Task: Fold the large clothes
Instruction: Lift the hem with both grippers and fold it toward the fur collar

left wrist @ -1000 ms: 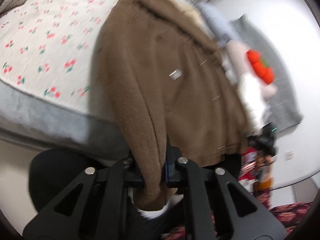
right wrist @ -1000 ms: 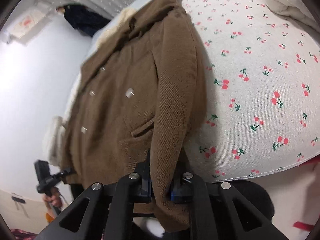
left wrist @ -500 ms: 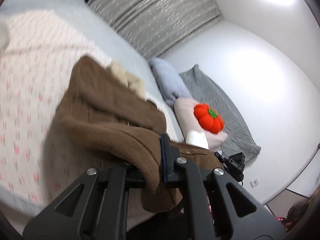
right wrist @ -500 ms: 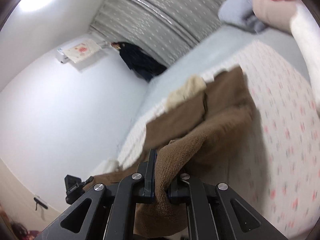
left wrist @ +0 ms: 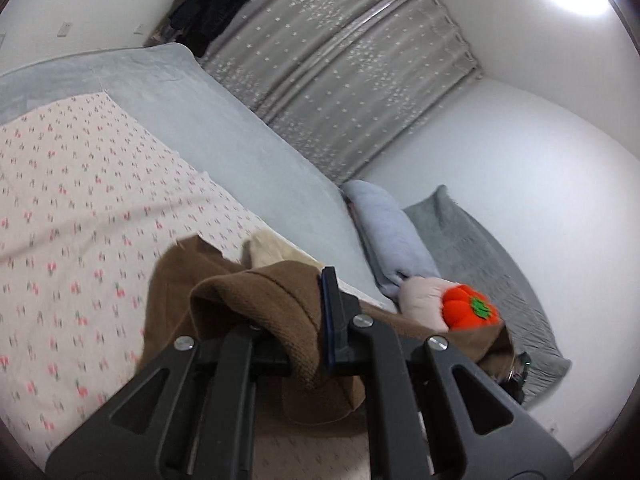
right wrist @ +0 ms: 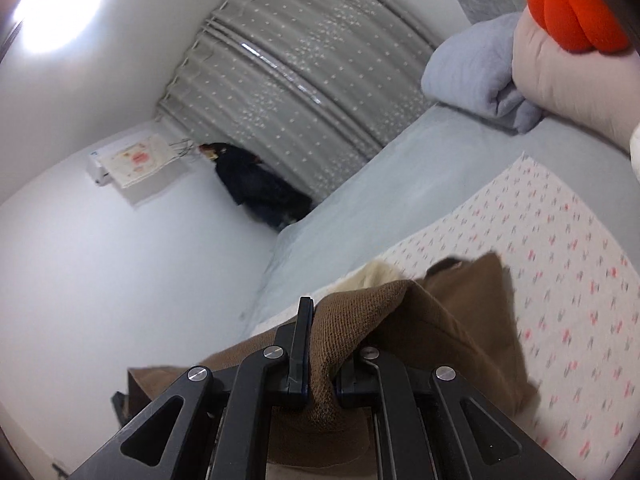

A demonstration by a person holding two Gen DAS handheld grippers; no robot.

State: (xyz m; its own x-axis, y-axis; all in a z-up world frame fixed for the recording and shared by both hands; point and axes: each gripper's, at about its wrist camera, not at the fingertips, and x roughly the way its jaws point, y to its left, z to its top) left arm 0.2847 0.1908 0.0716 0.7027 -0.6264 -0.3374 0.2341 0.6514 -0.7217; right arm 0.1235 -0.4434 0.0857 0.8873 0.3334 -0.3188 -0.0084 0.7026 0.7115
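Coat (left wrist: 280, 312) bunched between both pairs of pads — left gripper (left wrist: 308, 344) and right gripper (right wrist: 320, 364) clamp its brown cloth.

The brown coat (left wrist: 256, 304) is a heavy, coarse-woven garment with a cream fleece collar (left wrist: 266, 252) showing at its far end. It lies partly on the bed's cherry-print sheet (left wrist: 80, 216), its near part raised off the sheet and bunched into thick folds. One fold is pinched in the left tongs (left wrist: 308, 336) and another in the right tongs (right wrist: 324, 356), with cloth sagging below each grip and stretching between them.
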